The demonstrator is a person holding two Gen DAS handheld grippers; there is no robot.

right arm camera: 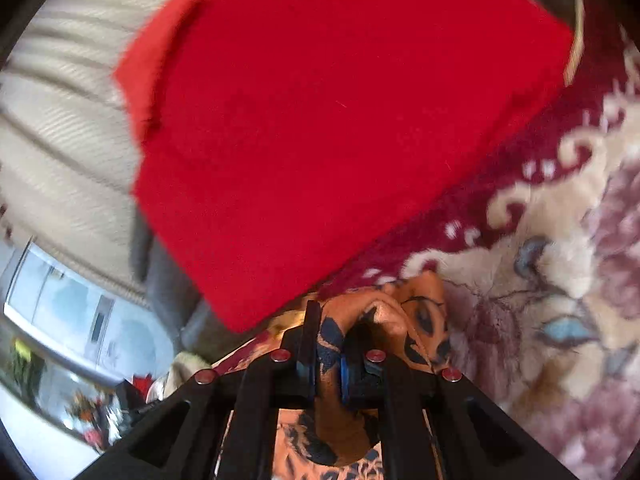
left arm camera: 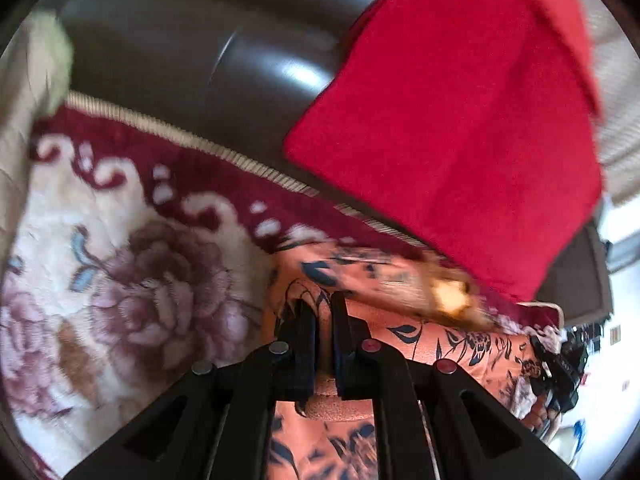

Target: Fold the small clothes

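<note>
An orange garment with a dark blue floral print (left arm camera: pixel 440 340) is pinched in both grippers and stretched over a flowered blanket. My left gripper (left arm camera: pixel 322 308) is shut on one edge of it, cloth bunched between the black fingers. In the right wrist view the same orange garment (right arm camera: pixel 384 312) is bunched between the fingers of my right gripper (right arm camera: pixel 330 320), which is shut on it. A folded red cloth (left arm camera: pixel 460 128) lies just beyond the orange garment, also filling the upper middle of the right wrist view as the red cloth (right arm camera: pixel 340 120). Both views are blurred.
A cream and maroon flowered blanket (left arm camera: pixel 120 260) covers the surface, its trim edge against a dark glossy headboard (left arm camera: pixel 200 48). A ribbed cream cover (right arm camera: pixel 60 120) lies left of the red cloth. A window or glass door (right arm camera: pixel 72 312) shows at lower left.
</note>
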